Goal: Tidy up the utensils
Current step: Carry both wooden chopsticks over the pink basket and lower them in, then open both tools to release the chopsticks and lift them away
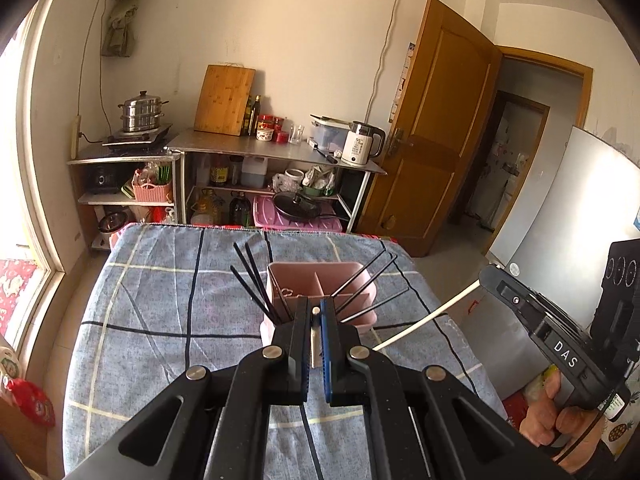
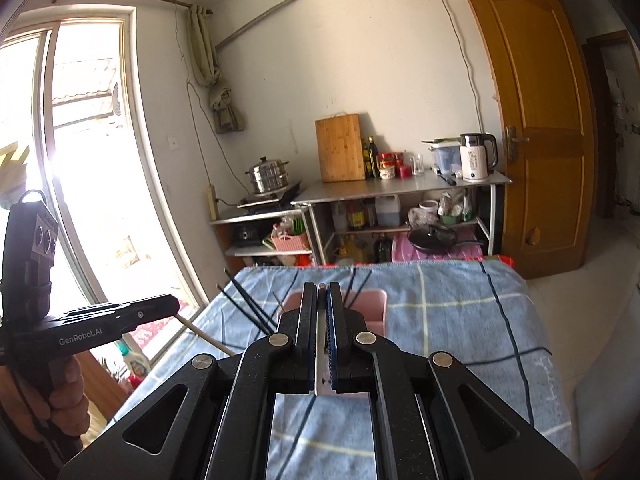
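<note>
Left gripper (image 1: 316,309) clenched on a pale chopstick (image 1: 315,340). Right gripper (image 2: 322,294) clenched on a white utensil (image 2: 321,360). Pink holder (image 1: 308,280) just ahead on checked cloth (image 1: 160,300), black chopsticks (image 1: 252,280) inside.

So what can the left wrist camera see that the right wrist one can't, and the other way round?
Only the left wrist view: the right gripper seen from the side, shut on a white stick, and a white panel leaning near the door. Only the right wrist view: the left gripper from the side, shut on a pale stick, plus a wall switch. Both: the pink holder with black chopsticks on the checked cloth, and the kitchen shelves behind.
</note>
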Available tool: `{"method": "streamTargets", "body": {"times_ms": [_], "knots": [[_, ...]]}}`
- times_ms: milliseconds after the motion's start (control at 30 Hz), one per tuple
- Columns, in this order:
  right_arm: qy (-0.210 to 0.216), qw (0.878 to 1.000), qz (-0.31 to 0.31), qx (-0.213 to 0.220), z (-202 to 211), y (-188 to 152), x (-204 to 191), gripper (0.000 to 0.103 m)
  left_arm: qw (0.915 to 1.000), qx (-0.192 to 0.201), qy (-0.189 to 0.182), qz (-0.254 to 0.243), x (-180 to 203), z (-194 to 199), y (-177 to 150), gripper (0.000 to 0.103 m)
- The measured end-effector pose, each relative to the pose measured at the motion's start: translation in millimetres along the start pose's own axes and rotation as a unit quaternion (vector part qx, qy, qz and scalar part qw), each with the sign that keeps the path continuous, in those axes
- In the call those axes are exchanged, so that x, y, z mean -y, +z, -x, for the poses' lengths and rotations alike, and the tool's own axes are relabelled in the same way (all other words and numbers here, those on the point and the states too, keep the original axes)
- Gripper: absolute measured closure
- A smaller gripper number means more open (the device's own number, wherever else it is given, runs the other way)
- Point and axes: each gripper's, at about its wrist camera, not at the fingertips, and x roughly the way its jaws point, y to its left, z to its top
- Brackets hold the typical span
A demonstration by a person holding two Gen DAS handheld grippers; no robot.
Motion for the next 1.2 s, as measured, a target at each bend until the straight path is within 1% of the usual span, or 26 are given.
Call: {"method": "streamTargets", "body": {"times_ms": [233, 400, 533, 767, 900, 1033, 1200], "knots": [[0.003, 1.000, -0.006, 0.018, -18, 21, -1, 0.099, 0.9998, 0.020, 0.001, 0.003, -7, -7, 31, 0.099], [-0.006, 1.000, -0.007, 0.016, -36, 25, 0, 0.099, 0.9999, 0.016, 0.000, 0.003, -14, -27, 40, 0.099], [-0.008, 1.000, -0.008, 0.002, -53, 18, 1, 0.099, 0.9999, 0.001, -0.004, 0.010, -21, -47, 34, 0.099], [-0.011, 0.999, -0.011, -0.034, -80, -3, 5, 0.099, 0.9991, -0.040, 0.000, 0.013, -32, -84, 10, 0.099], [-0.012, 0.998, -0.010, -0.053, -92, -11, 6, 0.099, 0.9979, -0.062, 0.004, 0.016, -37, -100, 2, 0.099], [-0.014, 0.997, -0.007, -0.070, -102, -16, 7, 0.099, 0.9970, -0.075, 0.007, 0.017, -39, -113, -3, 0.099], [-0.011, 0.995, -0.008, -0.095, -114, -24, 9, 0.098, 0.9952, -0.095, 0.020, 0.011, -38, -129, -9, 0.098]]}}
